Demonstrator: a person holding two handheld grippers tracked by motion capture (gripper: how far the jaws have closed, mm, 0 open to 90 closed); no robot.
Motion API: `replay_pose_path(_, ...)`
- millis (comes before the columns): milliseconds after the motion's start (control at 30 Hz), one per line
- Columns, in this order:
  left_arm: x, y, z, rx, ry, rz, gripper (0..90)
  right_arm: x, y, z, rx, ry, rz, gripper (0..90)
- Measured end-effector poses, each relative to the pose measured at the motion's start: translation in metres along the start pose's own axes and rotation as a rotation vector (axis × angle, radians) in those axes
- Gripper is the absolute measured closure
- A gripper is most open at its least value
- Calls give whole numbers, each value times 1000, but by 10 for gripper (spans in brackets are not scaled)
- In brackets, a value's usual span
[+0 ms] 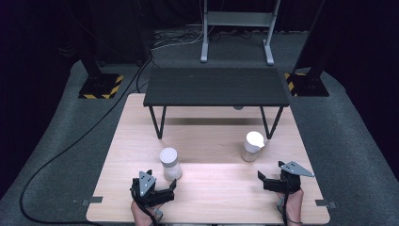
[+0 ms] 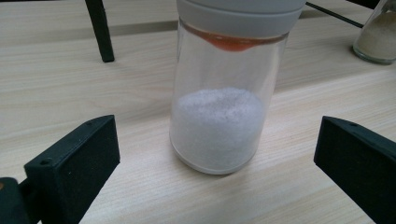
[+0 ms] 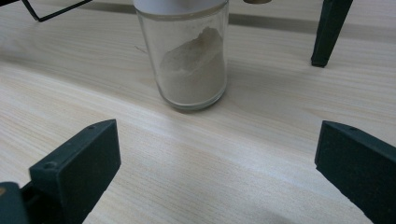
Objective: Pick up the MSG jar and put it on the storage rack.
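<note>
1. nearest to the camera in the high view are our two forearms, each hand with its tongs, at the near edge of the tabletop (image 1: 207, 197).
2. our left tongs (image 1: 162, 188) are wide apart and hold nothing. in the left gripper view the two black jaws stand far from each other at both sides.
3. just in front of them stands the jar of white grains (image 2: 219, 102), upright on the wood, with a pale grey lid. it is near the jaws but not between them and not touched.
4. our right tongs (image 1: 266, 180) are also wide apart and empty. they point toward the jar of beige powder (image 3: 189, 60), which stands upright further away, near one leg of the small black table (image 1: 216, 87).
5. the two jars are well apart from each other, one before each hand.
6. we judge that the step in hand is the approach: both tongs are lined up with a jar, and no grasp is begun yet.
7. the next move, we think, calls for pushing each tongs forward until the glass body is between the jaws, and then closing gently, because round smooth glass may slip or tip over.
8. the right side has a longer way to go than the left.
</note>
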State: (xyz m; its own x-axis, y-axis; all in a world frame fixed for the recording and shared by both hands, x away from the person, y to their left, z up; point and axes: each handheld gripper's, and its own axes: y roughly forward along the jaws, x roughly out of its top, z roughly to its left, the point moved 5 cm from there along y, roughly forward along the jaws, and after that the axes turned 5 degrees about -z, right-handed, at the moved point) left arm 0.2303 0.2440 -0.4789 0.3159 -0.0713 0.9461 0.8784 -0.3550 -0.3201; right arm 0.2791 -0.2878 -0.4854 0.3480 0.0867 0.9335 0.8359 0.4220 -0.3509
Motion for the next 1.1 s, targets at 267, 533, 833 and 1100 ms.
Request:
replay_pose_path(267, 0, -5, -2, 32, 2, -9, 1, 1, 1, -2, 16, -2, 6, 0)
replay_pose_path(533, 1, -2, -4, 31, 1, -5, 1, 1, 2, -2, 20, -5, 11, 0)
replay_pose_path(833, 14, 4, -9, 19, 11, -36, 1, 0, 0, -5, 36, 5, -2, 0)
replay_pose_path(1100, 24, 19, -12, 38, 8, -61, 1, 0, 1, -4, 41, -8, 2, 0)
